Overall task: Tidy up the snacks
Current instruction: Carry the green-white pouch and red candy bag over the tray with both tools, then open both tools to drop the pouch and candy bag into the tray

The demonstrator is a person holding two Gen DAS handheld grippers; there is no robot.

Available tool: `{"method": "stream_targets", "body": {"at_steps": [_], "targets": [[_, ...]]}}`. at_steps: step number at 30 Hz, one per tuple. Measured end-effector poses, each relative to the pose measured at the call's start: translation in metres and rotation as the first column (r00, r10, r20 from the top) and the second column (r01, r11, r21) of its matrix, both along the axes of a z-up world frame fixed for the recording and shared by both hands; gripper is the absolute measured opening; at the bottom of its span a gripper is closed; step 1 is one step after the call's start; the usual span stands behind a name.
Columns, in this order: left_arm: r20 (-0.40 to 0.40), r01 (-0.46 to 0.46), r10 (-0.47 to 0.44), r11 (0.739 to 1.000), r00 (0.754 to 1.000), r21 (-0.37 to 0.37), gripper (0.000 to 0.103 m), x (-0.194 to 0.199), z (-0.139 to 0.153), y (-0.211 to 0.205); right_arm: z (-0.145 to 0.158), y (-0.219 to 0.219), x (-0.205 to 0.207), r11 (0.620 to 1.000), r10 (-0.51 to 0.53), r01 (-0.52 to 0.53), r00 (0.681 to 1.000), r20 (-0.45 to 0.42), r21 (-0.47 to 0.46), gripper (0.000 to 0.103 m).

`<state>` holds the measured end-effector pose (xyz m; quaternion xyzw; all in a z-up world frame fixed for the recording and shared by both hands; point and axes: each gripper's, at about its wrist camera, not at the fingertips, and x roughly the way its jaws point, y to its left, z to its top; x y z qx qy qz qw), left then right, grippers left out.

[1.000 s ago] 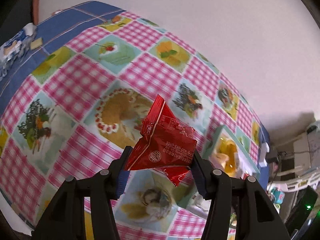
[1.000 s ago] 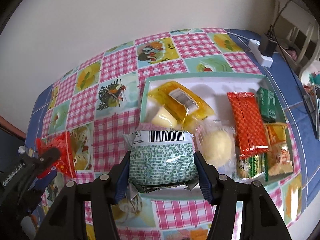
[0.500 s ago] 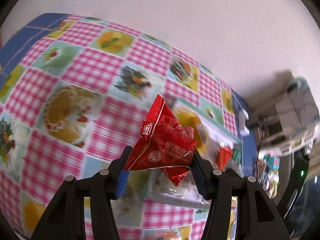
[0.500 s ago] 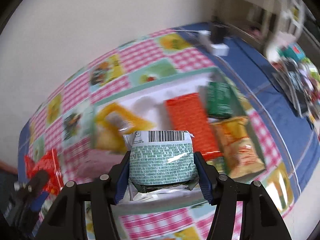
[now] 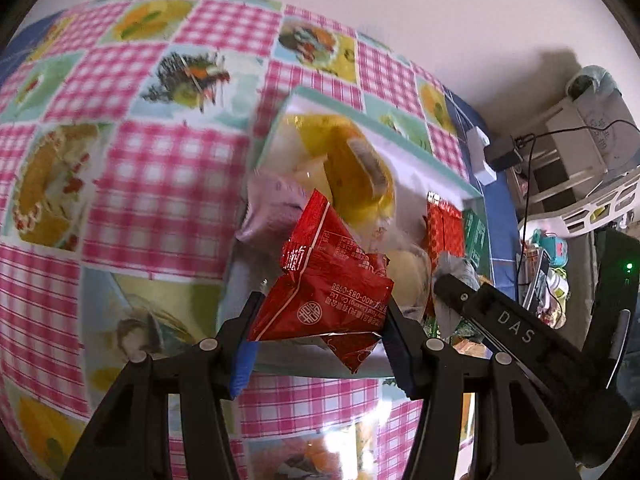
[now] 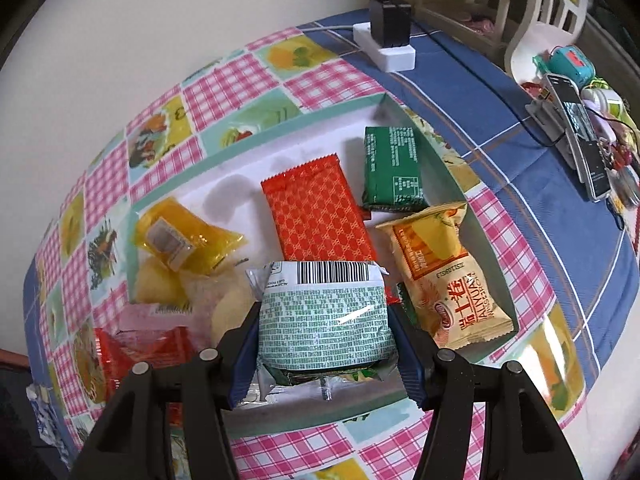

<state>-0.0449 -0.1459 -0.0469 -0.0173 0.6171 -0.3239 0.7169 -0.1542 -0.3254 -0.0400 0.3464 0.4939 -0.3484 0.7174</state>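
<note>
My left gripper [image 5: 320,316] is shut on a red foil snack packet [image 5: 324,280] and holds it above the near left corner of the teal-rimmed white tray [image 5: 404,148]. My right gripper [image 6: 324,328] is shut on a pale green snack packet with a barcode [image 6: 324,312], held over the tray's near edge [image 6: 280,412]. In the tray lie an orange-red packet [image 6: 316,212], a dark green packet [image 6: 392,168], an orange bun packet [image 6: 444,276], a yellow packet [image 6: 176,236] and pale round snacks [image 6: 160,288]. The red packet also shows at the lower left of the right wrist view [image 6: 136,352].
The tray sits on a pink checked tablecloth [image 5: 140,168] over a blue cloth [image 6: 540,168]. A white power strip with a black adapter [image 6: 390,40] lies behind the tray. Phones on a stand and small items [image 6: 580,128] sit at the far right. A wall is close behind.
Both grippers have swung to the right and now hang over the tray. The left gripper with the red packet has come in beside the right one. Both grips are unchanged.
</note>
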Motion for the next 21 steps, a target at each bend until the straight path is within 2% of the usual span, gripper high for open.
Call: {"method": "stream_targets", "body": {"at_steps": [10,14,19,21], "targets": [[-0.032,0.001,-0.001,1.0,1.0,-0.005,0.059,0.006,-0.014,-0.006,-0.01,-0.005,0.004,1.0,-0.004,0.004,0.999,-0.035,-0.006,0.064],[-0.073,-0.003,0.004,1.0,0.997,0.008,0.059,0.009,-0.026,-0.009,-0.009,-0.005,0.005,1.0,-0.005,0.004,0.999,-0.032,-0.007,0.064],[-0.05,0.013,-0.012,1.0,0.999,0.017,0.059,0.005,-0.019,-0.013,-0.006,-0.005,0.002,1.0,-0.008,0.009,1.0,-0.014,0.003,0.067],[-0.036,0.014,-0.013,1.0,0.999,0.014,0.064,0.004,-0.013,-0.012,-0.004,-0.005,0.001,1.0,-0.007,0.007,1.0,-0.002,0.005,0.07]]}}
